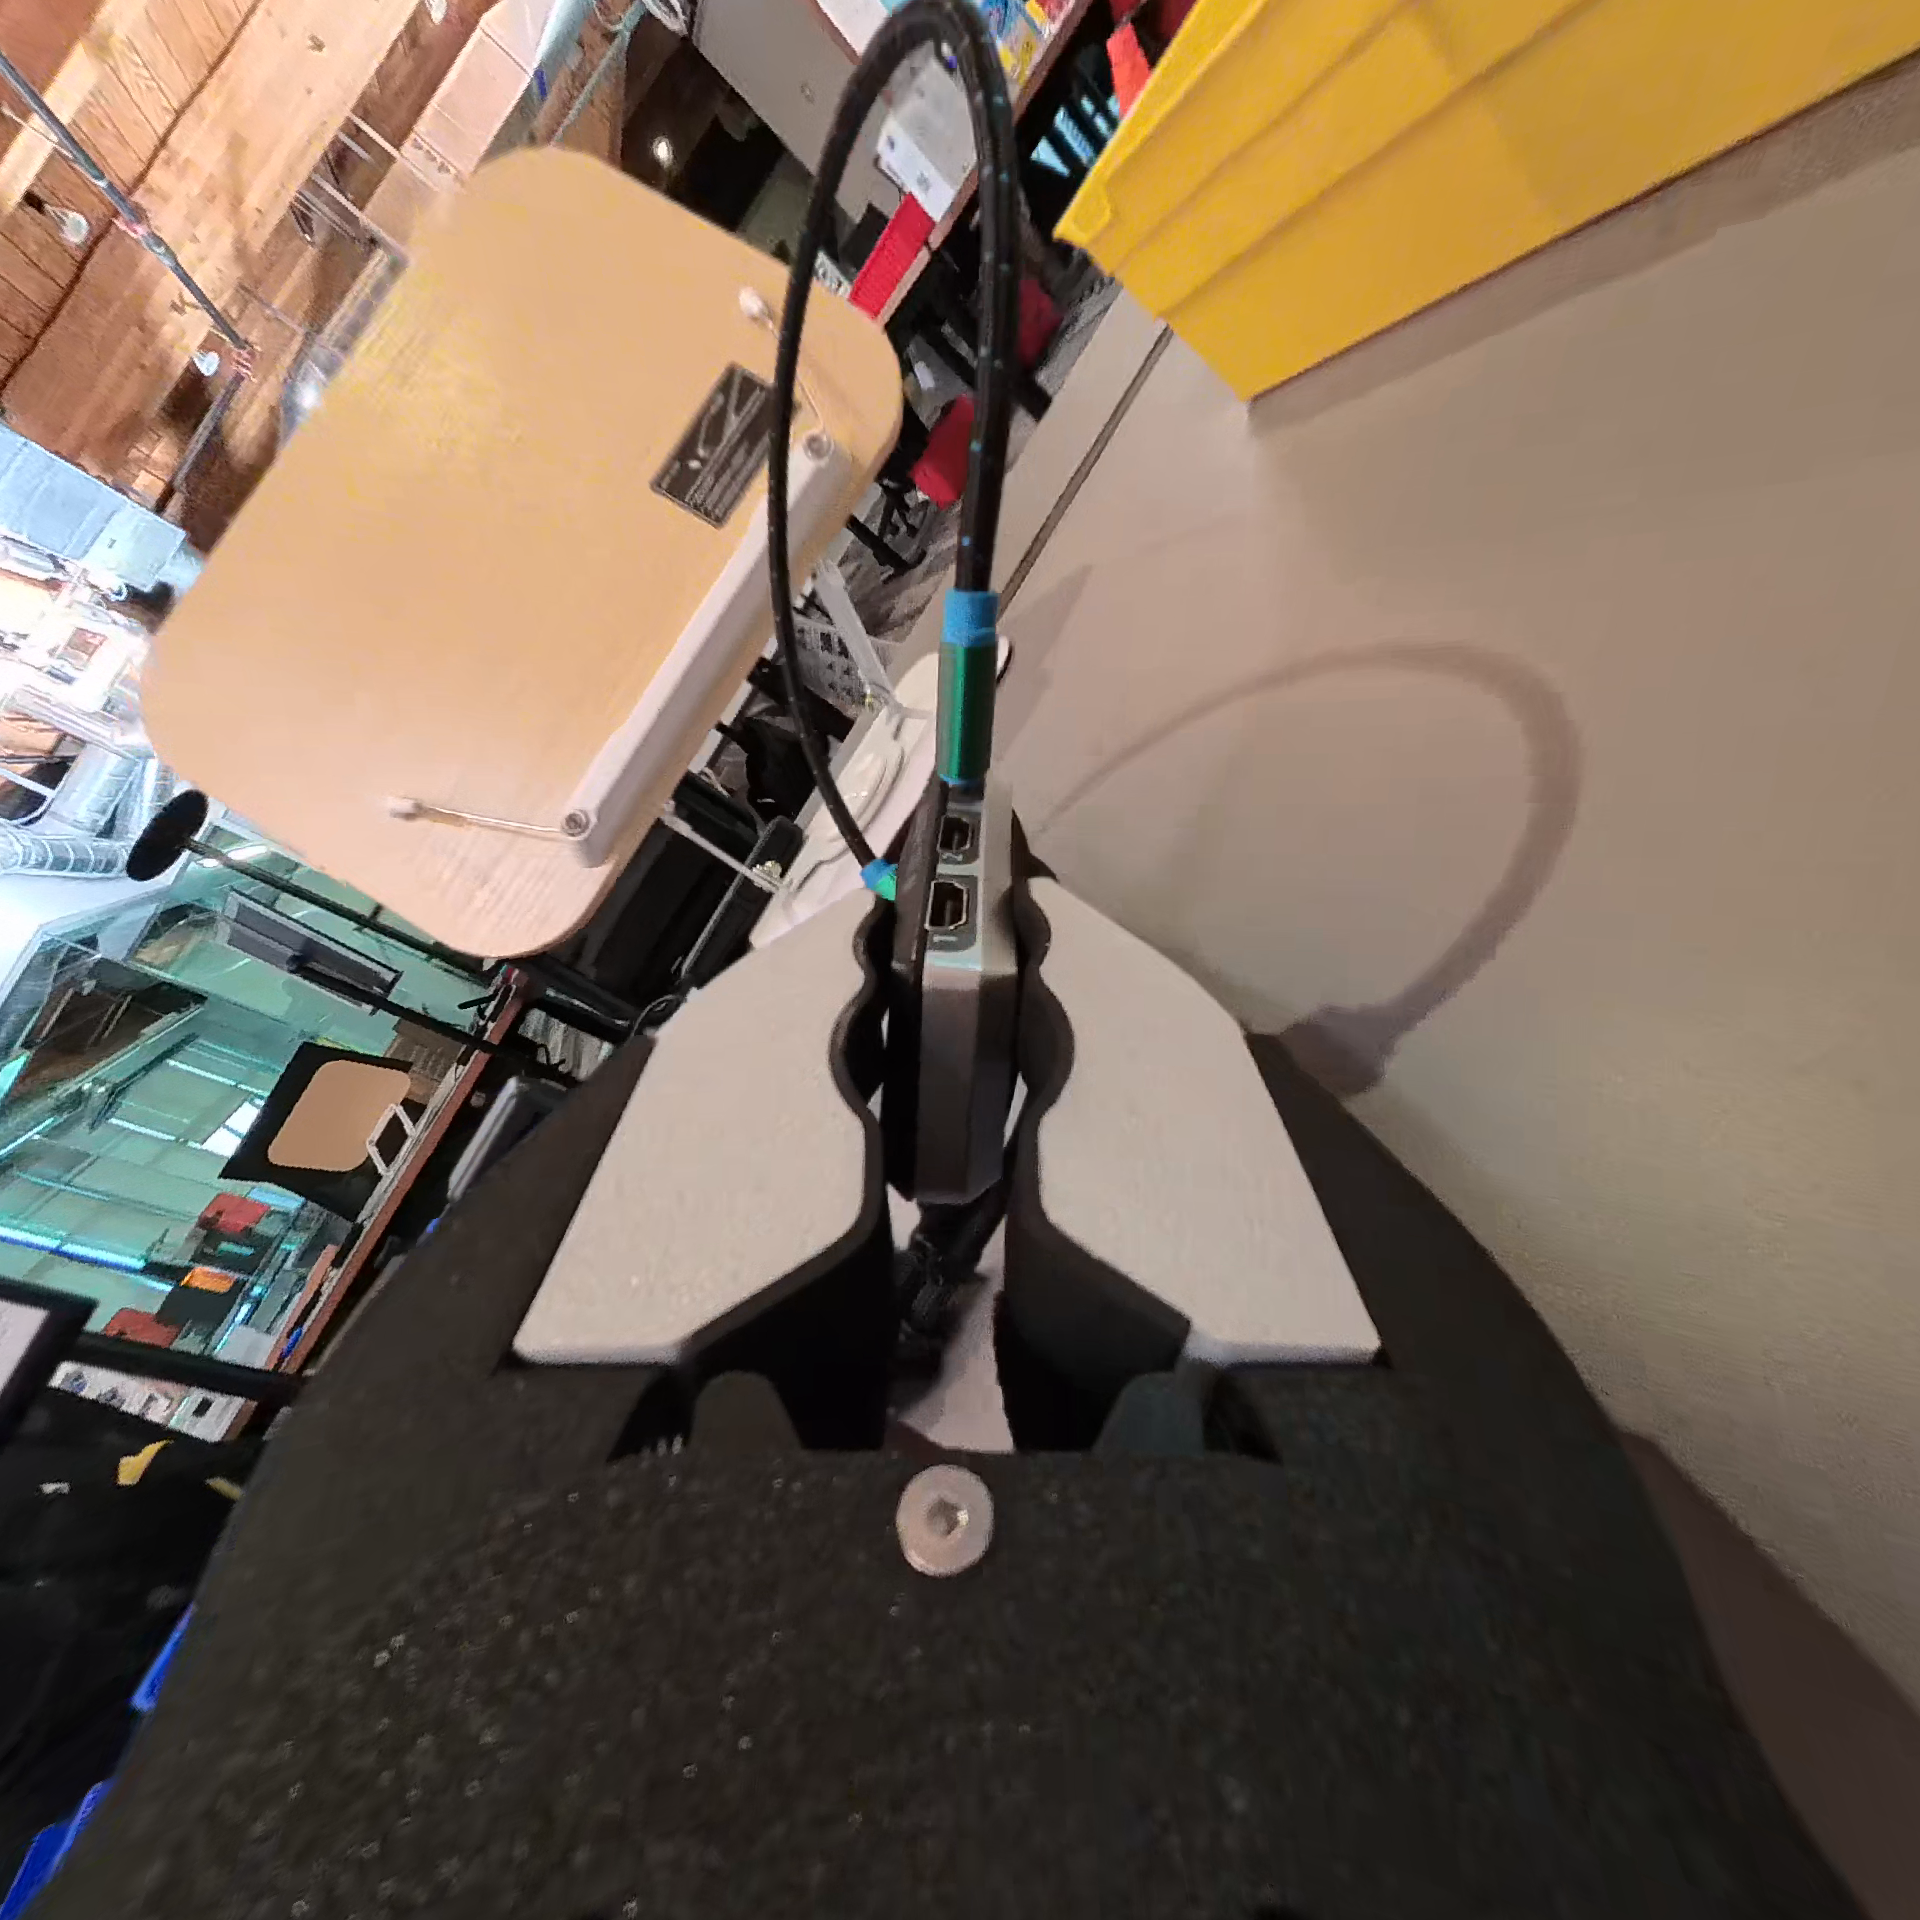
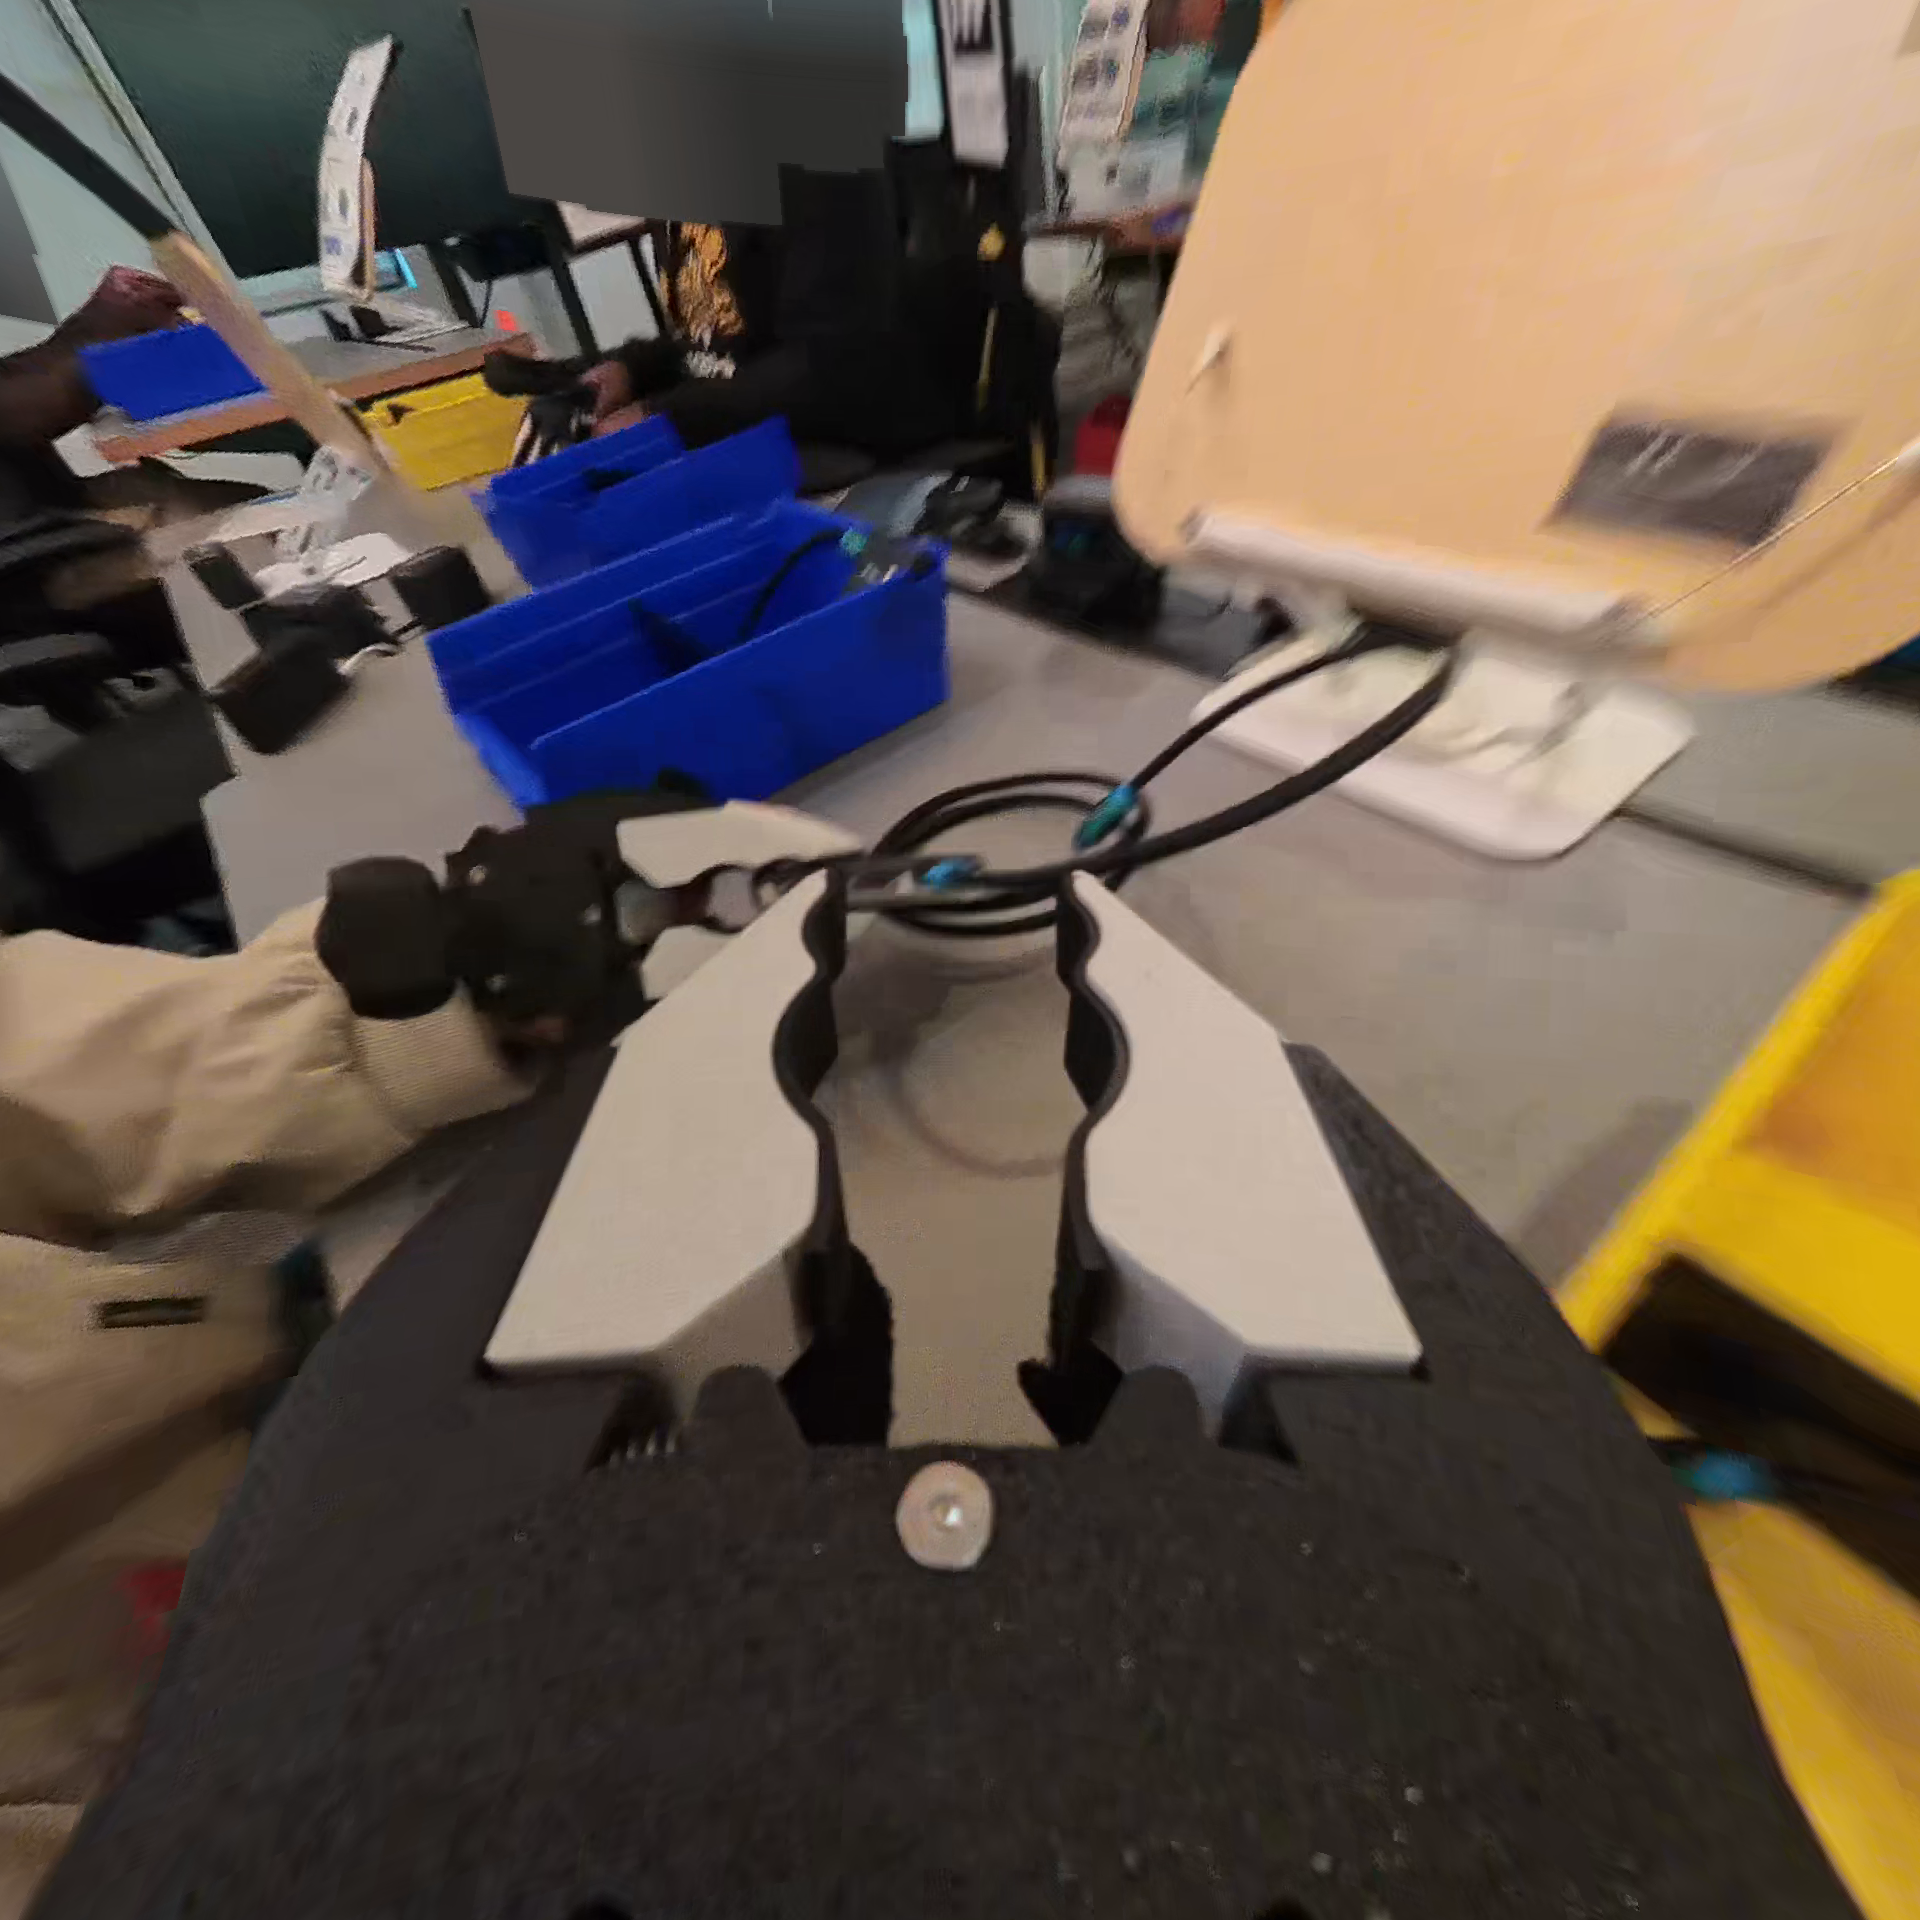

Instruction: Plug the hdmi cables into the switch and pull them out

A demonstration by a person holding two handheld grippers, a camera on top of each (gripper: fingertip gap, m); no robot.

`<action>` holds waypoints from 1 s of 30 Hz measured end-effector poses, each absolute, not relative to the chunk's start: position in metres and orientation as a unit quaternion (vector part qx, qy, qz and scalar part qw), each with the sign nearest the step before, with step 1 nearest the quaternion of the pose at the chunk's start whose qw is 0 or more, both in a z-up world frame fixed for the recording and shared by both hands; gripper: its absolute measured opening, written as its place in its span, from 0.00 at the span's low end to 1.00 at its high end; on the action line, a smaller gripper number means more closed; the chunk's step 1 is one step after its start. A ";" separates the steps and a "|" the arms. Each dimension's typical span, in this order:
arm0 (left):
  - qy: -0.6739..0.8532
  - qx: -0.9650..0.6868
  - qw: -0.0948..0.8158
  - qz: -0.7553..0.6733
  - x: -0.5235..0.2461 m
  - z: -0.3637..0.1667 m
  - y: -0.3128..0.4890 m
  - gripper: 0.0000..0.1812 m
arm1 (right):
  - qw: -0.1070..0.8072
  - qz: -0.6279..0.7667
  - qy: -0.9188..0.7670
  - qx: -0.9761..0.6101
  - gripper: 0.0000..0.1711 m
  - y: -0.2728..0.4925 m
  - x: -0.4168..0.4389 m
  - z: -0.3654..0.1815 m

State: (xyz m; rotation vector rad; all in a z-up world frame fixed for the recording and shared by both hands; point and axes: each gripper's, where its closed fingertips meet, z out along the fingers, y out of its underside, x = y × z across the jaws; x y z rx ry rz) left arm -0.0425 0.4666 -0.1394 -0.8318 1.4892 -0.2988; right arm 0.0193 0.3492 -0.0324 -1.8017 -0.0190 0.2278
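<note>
In the left wrist view my left gripper is shut on a grey HDMI switch, held on edge between the pads. Two ports face the camera and stand empty. A green-shelled HDMI plug sits in the far port, and its black braided cable loops up and back down to a second plug beside the switch. In the right wrist view my right gripper is open and empty, just short of the cable loop. The left gripper shows at the left there.
A tan wooden board on a white stand rises close behind the switch; it also shows in the right wrist view. Yellow bins stand on the right of the table, blue bins at the back. A person's beige sleeve lies at the left. About 20 cm separates my left fingertips from my right.
</note>
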 end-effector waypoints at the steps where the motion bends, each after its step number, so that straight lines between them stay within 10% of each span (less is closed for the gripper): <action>1: 0.656 -0.362 0.648 -0.138 -0.044 -0.137 0.461 0.11 | 0.602 0.116 0.004 -0.790 0.23 0.356 0.003 -0.051; 30: 0.707 -0.296 0.626 -0.146 -0.047 -0.152 0.421 0.22 | 0.531 0.246 0.012 -0.811 0.12 0.404 -0.053 -0.127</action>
